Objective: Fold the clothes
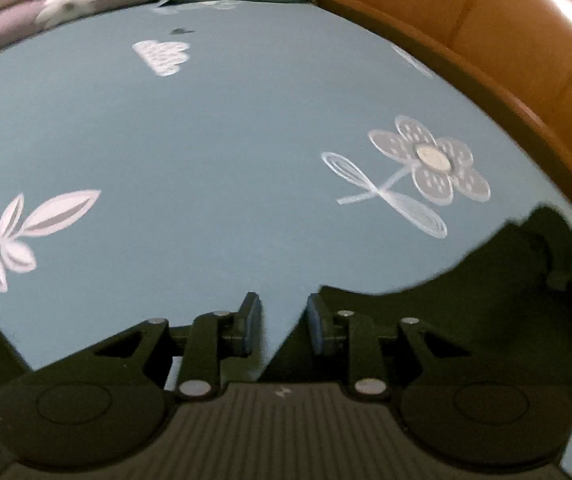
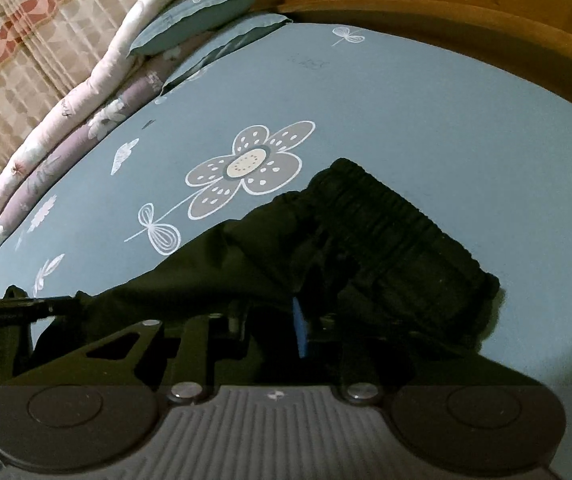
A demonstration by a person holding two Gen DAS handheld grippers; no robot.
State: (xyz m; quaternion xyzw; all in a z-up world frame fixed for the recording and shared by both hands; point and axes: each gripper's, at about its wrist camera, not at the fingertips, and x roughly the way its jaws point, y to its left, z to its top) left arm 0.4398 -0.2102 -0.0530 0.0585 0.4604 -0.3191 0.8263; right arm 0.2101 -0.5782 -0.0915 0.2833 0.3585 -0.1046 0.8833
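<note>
Dark garment point(image 2: 366, 240) lies under right tool point(image 2: 278, 328), long axis up-right.
Left tool point(image 1: 284, 326) apart, empty, garment off right; right tool's state can't tell.

Open blue sheet point(image 1: 206, 160) ahead; folded quilts point(image 2: 46, 152), wooden frame point(image 1: 506, 40) bordering.

Left wrist view: mounted just behind the left gripper point(image 1: 284, 326), looking forward and down along its fingers, close over the blue flowered bedsheet point(image 1: 190, 152) toward the wooden bed frame point(image 1: 526, 40). Right wrist view: likewise behind the right gripper point(image 2: 282, 328), tilted down, close over the dark garment point(image 2: 366, 240). Shared by both: sheet, garment edge point(image 1: 506, 264), folded quilts point(image 2: 66, 120) and frame.
</note>
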